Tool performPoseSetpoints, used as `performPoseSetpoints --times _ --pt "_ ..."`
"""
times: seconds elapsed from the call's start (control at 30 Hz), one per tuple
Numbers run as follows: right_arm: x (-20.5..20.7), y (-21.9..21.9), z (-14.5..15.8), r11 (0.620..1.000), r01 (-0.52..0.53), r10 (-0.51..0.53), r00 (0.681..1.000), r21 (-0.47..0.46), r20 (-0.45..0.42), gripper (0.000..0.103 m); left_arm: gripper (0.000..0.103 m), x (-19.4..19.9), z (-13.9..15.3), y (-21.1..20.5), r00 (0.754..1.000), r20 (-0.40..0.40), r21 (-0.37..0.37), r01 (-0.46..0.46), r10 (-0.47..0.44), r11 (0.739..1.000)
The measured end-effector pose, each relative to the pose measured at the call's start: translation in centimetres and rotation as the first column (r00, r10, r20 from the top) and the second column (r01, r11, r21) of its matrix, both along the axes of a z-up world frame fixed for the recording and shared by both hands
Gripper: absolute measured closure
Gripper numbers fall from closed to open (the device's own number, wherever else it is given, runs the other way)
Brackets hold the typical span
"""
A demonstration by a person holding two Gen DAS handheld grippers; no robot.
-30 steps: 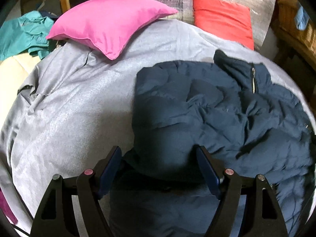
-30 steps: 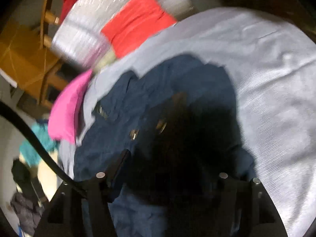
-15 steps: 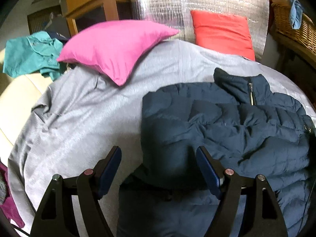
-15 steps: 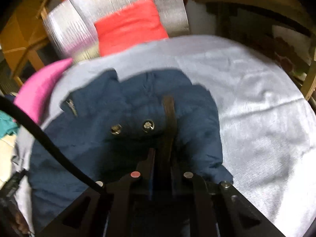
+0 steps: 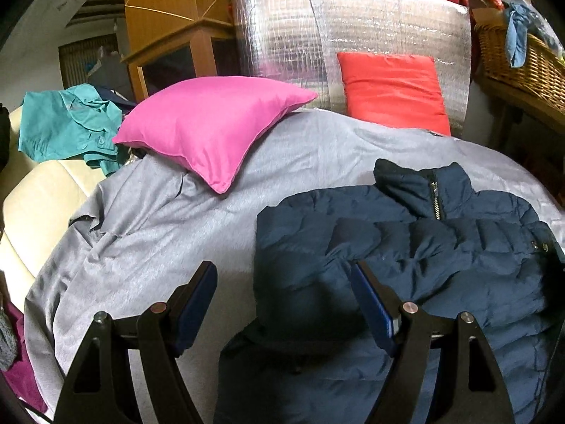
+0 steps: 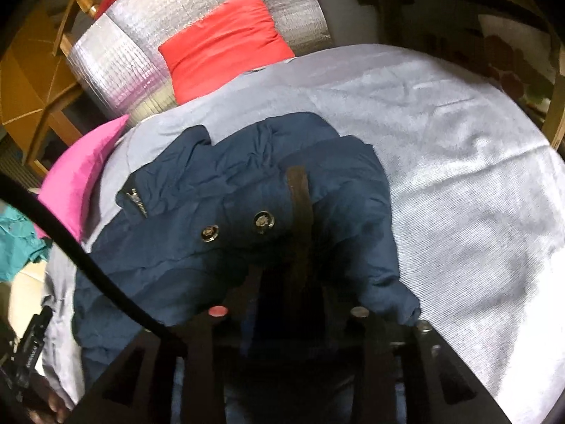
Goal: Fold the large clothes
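Right gripper (image 6: 293,282) jaws reopening around jacket (image 6: 247,190); left gripper (image 5: 282,304) higher, empty.

Grey bedspread (image 5: 169,233) as landmark: glossy pink pillow (image 5: 212,127) on its far-left edge; red cushion (image 5: 392,88) behind, against silver foil panel (image 5: 353,35); crumpled teal shirt (image 5: 67,123) left; wicker basket (image 5: 519,56) right.

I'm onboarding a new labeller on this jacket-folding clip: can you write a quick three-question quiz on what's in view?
1. True or false: the left gripper stands open, clamping nothing.
2. Which cushion leans on the silver quilted foil panel?
A. the pink satin cushion
B. the red square cushion
C. neither
3. Fill in: the navy quilted puffer jacket lies on a ____ bedsheet.

Key: 1 true; 2 B; 3 grey.
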State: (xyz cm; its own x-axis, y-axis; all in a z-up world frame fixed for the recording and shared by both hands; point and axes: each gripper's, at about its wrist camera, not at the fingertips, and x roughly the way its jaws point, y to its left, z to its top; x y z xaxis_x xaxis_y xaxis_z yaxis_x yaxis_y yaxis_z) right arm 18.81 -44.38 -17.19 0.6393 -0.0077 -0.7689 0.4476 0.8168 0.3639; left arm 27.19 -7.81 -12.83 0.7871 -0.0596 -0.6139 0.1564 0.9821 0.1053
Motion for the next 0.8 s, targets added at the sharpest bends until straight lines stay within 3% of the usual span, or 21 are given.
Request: performPoseSetpoints --times 0.13,0.2,0.3,0.43,0.53,0.63,0.77,0.8 --pt "0.4 0.7 -0.4 1.000 -0.017 0.017 1.000 -0.017 -0.001 0.063 0.024 -0.3 0.2 -0.4 1.000 0.008 -0.001 0.007 -0.007 1.000" --pt "0.6 1.1 -0.5 0.998 -0.028 0.028 1.000 -0.048 -0.007 0.079 0.024 -0.3 0.3 -0.5 1.000 0.013 -0.004 0.011 -0.011 1.000" --pt "0.5 1.4 0.0 0.995 -0.019 0.020 1.000 -0.100 0.006 0.089 0.024 -0.4 0.5 -0.6 1.000 0.019 -0.005 0.012 -0.012 1.000" --pt "-0.8 1.6 2.2 0.983 0.030 -0.012 0.995 -0.183 0.100 0.091 0.024 -0.5 0.7 -0.6 1.000 0.024 -0.011 0.012 -0.012 1.000" --pt "-0.6 1.3 2.0 0.981 0.044 -0.027 0.995 -0.190 0.091 0.091 0.024 -0.4 0.6 -0.6 1.000 0.020 -0.008 0.013 -0.013 1.000" --pt "1.4 0.7 -0.6 0.990 0.000 -0.005 1.000 -0.141 -0.030 0.089 0.024 0.1 -0.1 -0.6 1.000 -0.014 0.006 0.023 -0.023 1.000" --pt "0.5 -0.8 0.6 0.998 -0.001 0.001 1.000 -0.059 0.003 0.085 0.024 2.0 -1.1 1.4 0.994 -0.107 -0.034 -0.009 0.005 0.999" --pt "0.0 -1.3 1.1 0.999 0.005 -0.004 1.000 -0.034 0.030 0.076 0.024 2.5 -1.2 2.3 0.992 -0.124 -0.058 -0.028 0.020 0.998"
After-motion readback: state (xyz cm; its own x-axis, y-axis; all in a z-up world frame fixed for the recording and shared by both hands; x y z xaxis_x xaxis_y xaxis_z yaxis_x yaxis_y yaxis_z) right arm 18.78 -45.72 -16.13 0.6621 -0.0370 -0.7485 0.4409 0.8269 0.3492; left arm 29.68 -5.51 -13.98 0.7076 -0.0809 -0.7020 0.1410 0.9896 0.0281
